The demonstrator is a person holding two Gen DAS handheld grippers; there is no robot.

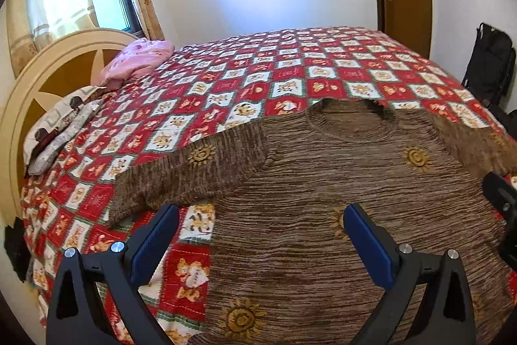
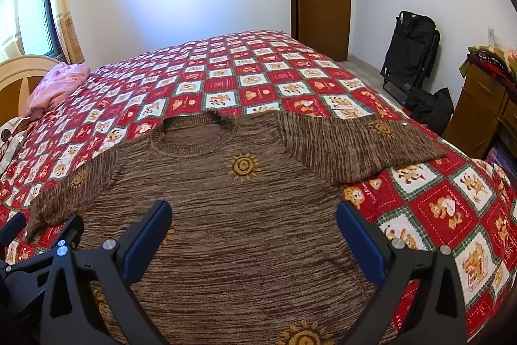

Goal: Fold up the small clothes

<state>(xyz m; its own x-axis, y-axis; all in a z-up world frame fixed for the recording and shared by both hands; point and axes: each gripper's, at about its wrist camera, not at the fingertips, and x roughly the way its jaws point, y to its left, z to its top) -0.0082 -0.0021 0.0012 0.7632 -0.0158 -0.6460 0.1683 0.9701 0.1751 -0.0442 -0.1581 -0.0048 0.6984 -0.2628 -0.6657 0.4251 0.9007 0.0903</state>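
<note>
Here your brown sweater (image 2: pixel 226 215) lies flat, front up, near the bed's (image 2: pixel 245 60) front edge on the checked quilt (image 1: pixel 245 76), collar (image 2: pixel 194 134) toward the far edge and both sleeves spread outward, ready for folding. Your left gripper (image 1: pixel 260 225) and right gripper (image 2: pixel 253 220) hover above the body, jaws apart and holding nothing, each likely placed to reach a sleeve on its own side.
</note>
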